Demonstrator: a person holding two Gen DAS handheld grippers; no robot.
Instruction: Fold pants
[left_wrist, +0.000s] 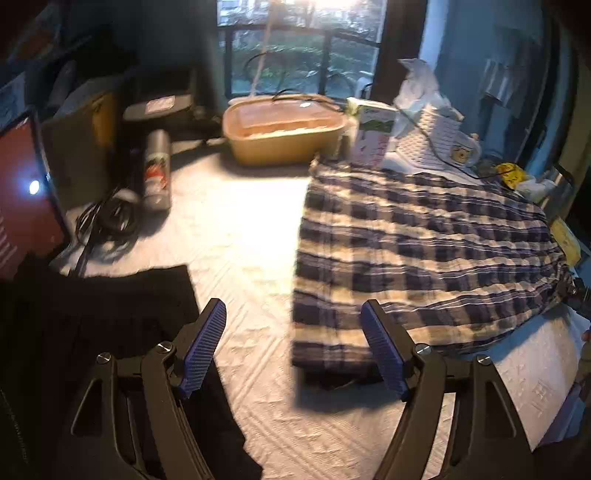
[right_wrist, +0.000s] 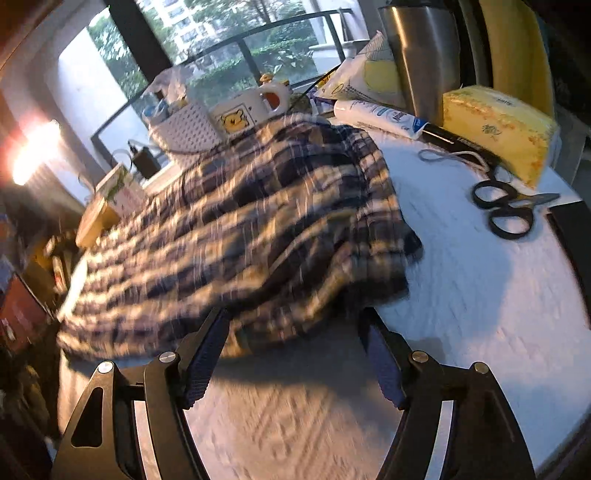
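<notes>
The blue and white plaid pants (left_wrist: 424, 251) lie folded in a thick bundle on the white textured table cover (left_wrist: 240, 221). My left gripper (left_wrist: 293, 306) hovers open at the bundle's near left corner, with nothing between its blue pads (left_wrist: 205, 347). In the right wrist view the same pants (right_wrist: 240, 221) are blurred and rumpled. Their near edge lies just beyond the tips of my right gripper (right_wrist: 295, 314), which is open and holds nothing. A black garment (left_wrist: 103, 314) lies under the left gripper's left finger.
Behind the pants stand a beige tub (left_wrist: 284, 133), a carton (left_wrist: 373, 133) and a white basket (left_wrist: 432, 140). A spray can (left_wrist: 157, 170) and cables (left_wrist: 110, 221) lie at the left. Scissors (right_wrist: 506, 206), a yellow tissue pack (right_wrist: 498, 125) and a steel flask (right_wrist: 421, 55) sit to the right.
</notes>
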